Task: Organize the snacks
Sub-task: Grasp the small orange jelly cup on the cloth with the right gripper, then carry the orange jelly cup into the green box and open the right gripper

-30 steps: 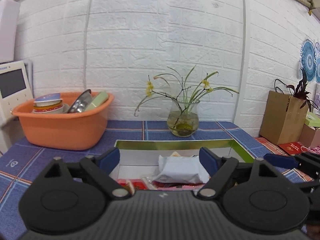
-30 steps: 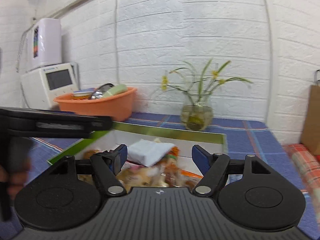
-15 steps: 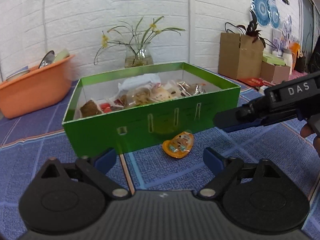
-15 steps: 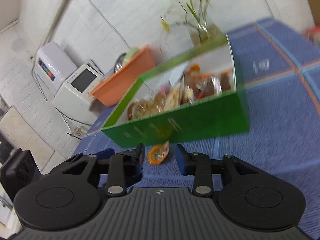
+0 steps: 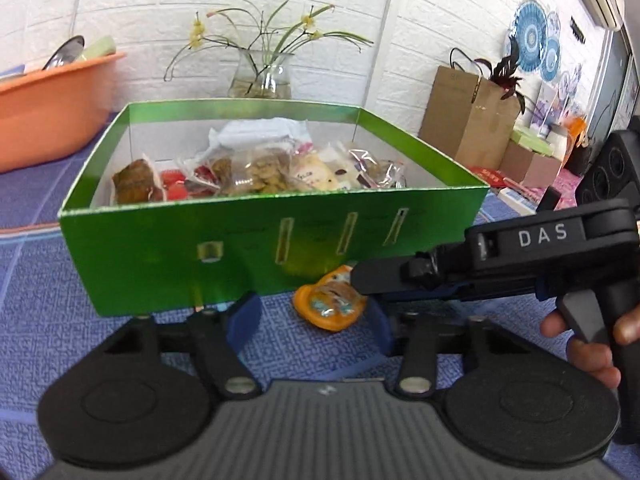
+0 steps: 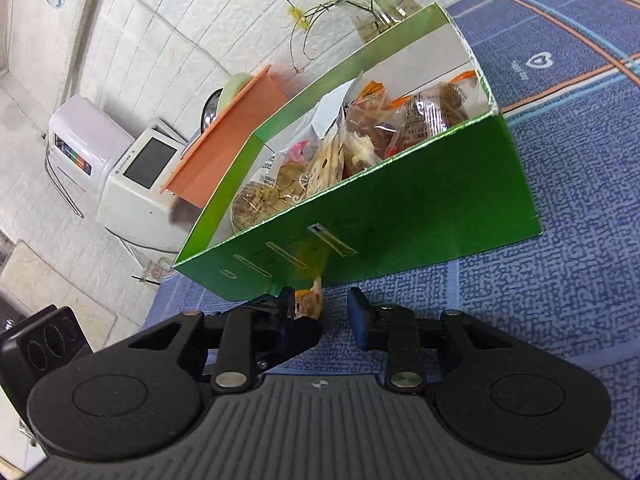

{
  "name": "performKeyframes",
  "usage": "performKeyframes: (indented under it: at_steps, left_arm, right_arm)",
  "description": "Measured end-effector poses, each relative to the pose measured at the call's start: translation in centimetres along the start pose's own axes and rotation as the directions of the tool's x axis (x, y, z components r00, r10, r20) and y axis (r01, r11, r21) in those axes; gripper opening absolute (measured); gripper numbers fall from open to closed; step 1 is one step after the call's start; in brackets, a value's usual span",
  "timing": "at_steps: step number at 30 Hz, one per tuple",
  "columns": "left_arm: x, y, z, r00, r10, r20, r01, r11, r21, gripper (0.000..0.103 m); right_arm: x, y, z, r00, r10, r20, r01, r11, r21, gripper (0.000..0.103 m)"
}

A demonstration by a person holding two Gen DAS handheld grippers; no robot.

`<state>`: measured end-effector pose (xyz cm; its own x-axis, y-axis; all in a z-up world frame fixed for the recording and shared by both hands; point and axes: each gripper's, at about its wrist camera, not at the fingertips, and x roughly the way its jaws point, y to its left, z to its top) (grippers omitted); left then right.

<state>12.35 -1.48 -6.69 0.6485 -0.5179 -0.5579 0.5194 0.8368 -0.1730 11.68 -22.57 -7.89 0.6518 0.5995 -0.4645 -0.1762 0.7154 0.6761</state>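
Note:
A green box [image 5: 240, 252] holds several wrapped snacks [image 5: 260, 168] on a blue cloth. One orange snack packet [image 5: 330, 300] lies on the cloth against the box's front wall. My left gripper [image 5: 308, 328] is open, low over the cloth, its fingers either side of the packet. My right gripper [image 5: 360, 280] comes in from the right, its tip touching the packet's right edge. In the right wrist view the right gripper [image 6: 322, 310] is open, tilted, with the packet [image 6: 308, 302] by its left finger, in front of the box [image 6: 400, 216].
An orange basin [image 5: 44, 104] with dishes stands at the back left. A glass vase [image 5: 262, 76] with flowers is behind the box. A cardboard bag [image 5: 468, 116] and small boxes stand at the right. A white appliance [image 6: 132, 168] sits beyond the basin.
Both grippers dropped from above the box to the cloth in front of it and closed in on the orange packet. The right gripper tilted, its jaws narrower than at first.

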Motion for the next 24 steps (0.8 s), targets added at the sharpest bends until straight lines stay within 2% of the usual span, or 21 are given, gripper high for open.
performKeyframes:
  at_steps: [1,4,6,12,19,24]
  left_arm:
    - [-0.1,-0.1,0.0,1.0,-0.006,-0.004,0.006,1.0,0.004,0.026]
    - [-0.2,-0.9,-0.2,1.0,-0.021,-0.018,0.022,0.999,0.039,0.026]
    - [-0.2,-1.5,-0.3,1.0,-0.009,-0.018,0.01,0.998,0.055,0.026]
    - [-1.5,-1.7,-0.5,1.0,-0.019,-0.011,0.019,0.999,0.044,0.027]
    - [-5.7,-3.0,0.0,0.996,0.024,0.081,-0.032,0.995,0.098,0.027]
    - [-7.7,-3.5,1.1,0.989,0.054,0.141,-0.07,0.991,0.116,0.027]
  right_arm:
    - [0.1,-0.1,0.0,1.0,0.007,-0.003,-0.007,1.0,0.004,0.049]
    - [0.4,-0.3,-0.1,1.0,0.023,-0.015,-0.022,1.0,0.019,0.028]
    - [0.7,-0.6,-0.2,0.999,0.04,-0.017,-0.039,0.998,0.039,0.02]
    - [-0.5,0.6,-0.9,0.999,0.043,0.005,-0.042,0.999,-0.033,0.019]
    - [-2.4,3.5,-1.2,0.992,0.111,0.053,-0.104,0.988,-0.113,0.019]
    - [-3.1,6.0,-0.3,0.988,0.133,0.077,-0.115,0.974,-0.197,0.019]
